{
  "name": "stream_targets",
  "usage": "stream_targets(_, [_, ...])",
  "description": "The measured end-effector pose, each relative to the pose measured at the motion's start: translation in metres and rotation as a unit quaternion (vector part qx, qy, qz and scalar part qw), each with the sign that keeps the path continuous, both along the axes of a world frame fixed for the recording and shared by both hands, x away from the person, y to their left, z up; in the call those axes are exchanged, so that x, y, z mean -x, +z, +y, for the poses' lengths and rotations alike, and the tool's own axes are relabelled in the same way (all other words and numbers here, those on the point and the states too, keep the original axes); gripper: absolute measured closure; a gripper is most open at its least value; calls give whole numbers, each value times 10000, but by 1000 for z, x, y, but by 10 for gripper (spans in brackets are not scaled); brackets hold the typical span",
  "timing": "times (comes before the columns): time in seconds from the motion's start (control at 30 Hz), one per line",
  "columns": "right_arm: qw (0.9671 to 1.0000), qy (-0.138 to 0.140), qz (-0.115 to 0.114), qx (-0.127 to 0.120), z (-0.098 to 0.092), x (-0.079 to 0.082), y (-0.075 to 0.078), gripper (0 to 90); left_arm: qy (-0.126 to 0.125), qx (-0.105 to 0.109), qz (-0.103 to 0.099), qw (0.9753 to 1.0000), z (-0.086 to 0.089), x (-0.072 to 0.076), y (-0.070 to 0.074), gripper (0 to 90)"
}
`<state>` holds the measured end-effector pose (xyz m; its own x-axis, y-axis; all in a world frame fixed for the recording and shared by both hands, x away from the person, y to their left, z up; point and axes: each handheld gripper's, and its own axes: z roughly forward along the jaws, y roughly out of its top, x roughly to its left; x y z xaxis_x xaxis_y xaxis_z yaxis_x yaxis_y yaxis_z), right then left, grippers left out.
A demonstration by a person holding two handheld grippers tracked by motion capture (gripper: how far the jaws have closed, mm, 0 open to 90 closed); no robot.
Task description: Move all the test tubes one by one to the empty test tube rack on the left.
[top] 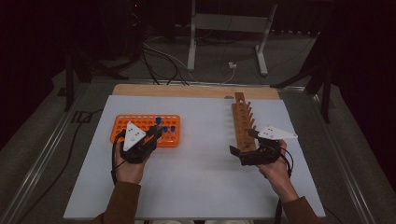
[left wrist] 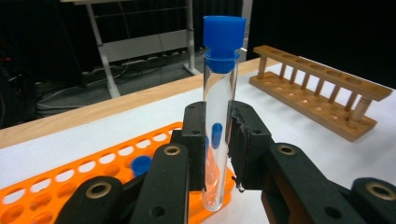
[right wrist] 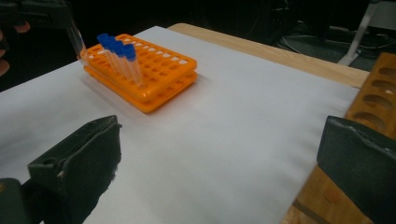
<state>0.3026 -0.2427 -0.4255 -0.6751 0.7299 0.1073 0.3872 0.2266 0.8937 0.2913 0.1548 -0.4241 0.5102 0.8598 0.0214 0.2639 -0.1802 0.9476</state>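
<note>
Here, the left hand-held gripper (left wrist: 217,140) clamps an unlabelled, blue-capped test tube (left wrist: 218,116) (right hand-held gripper (right wrist: 219,172) wide).

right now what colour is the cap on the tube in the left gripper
Blue; the cap shows best in the left gripper view.
</note>
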Motion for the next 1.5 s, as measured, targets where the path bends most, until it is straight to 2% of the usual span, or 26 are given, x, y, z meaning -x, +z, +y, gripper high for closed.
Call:
stream_targets(0.33, [9998,-161,-29,-62,-18,6,-6,1,272,94,-10,9996,14,-5,-1,783])
stream_targets(0.77, [9997,-161,-70,-147,-22,9,-4,1,632,90,58,9979,25,-13,-13,782])
stream_targets(1.5, [9997,-134,-35,-193,-25,8,-6,2,901,52,218,9957,30,-30,-33,782])
